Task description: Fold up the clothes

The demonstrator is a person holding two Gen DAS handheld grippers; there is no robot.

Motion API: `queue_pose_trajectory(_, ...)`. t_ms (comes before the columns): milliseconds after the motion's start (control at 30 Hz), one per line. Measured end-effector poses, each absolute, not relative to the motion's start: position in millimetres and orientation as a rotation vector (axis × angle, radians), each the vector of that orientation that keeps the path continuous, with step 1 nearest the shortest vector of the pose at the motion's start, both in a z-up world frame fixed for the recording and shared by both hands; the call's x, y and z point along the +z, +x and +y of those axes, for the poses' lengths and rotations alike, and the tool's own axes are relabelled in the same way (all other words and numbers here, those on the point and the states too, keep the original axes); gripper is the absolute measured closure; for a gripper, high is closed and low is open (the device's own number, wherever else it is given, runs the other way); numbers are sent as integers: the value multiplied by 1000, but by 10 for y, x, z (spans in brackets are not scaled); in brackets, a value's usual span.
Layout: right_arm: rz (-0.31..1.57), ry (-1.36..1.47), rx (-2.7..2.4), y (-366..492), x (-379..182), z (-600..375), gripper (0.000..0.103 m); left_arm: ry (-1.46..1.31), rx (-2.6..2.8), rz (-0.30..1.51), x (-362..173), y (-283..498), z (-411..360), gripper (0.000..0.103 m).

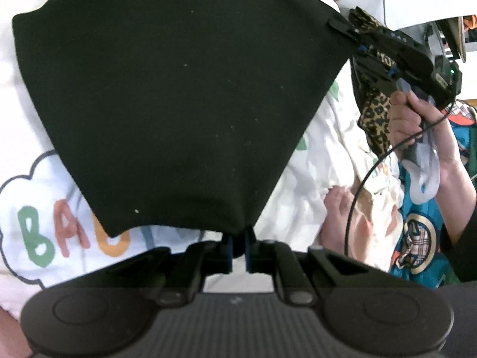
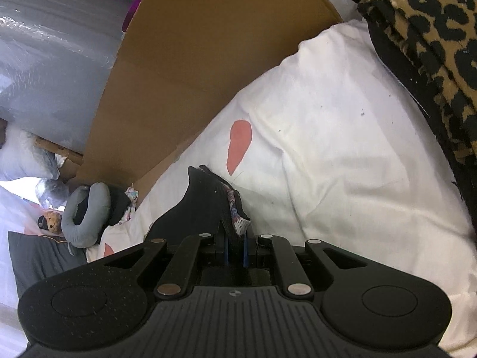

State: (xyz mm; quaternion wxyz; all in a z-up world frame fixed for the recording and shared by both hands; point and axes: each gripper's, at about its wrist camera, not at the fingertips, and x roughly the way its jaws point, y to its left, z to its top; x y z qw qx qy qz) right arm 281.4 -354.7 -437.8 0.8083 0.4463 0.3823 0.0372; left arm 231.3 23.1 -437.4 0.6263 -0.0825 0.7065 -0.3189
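A white bedsheet (image 1: 322,149) printed with coloured letters "BAO" covers the surface; a cardboard panel (image 2: 193,59) stands at the far side. The black garment (image 1: 179,104) hangs spread over it, plain and lint-specked, one corner pinched in the left gripper (image 1: 238,247), another clamped by the right gripper (image 2: 235,250).

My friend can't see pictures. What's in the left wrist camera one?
A black garment is stretched between two grippers: the left gripper pinches its bottom edge, the right gripper its far corner. Beneath is white bedding with colourful letters.
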Motion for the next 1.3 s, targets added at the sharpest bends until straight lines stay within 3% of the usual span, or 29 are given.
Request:
queue_pose_trajectory(467,779,912,58,2923,-4280,-3644,96,-219,-794,1643,-4383,2254,-114,96)
queue_pose_trajectory(800,818,867,18,2861,-4347,-3672,91,-117,-780,1777,-4495,2092,-76,100)
queue_pose_trajectory(933,801,844,13,2766,-4300,-3674,90,-105,-784,1738,-4331,2168,-93,91)
queue_pose_trajectory(1067,800,817,12,2628,-4287,-3658,67,-57,-768,1650,-4182,2354,-117,80)
queue_pose_trajectory(1200,812,825,22,2511,-4333,-3681,67,-54,-728,1600,-4104,2577,-106,76)
queue_pose_trajectory(1300,828,842,27,2454,-4386,-3700,67,-30,-711,1538,-4035,2748,-91,68)
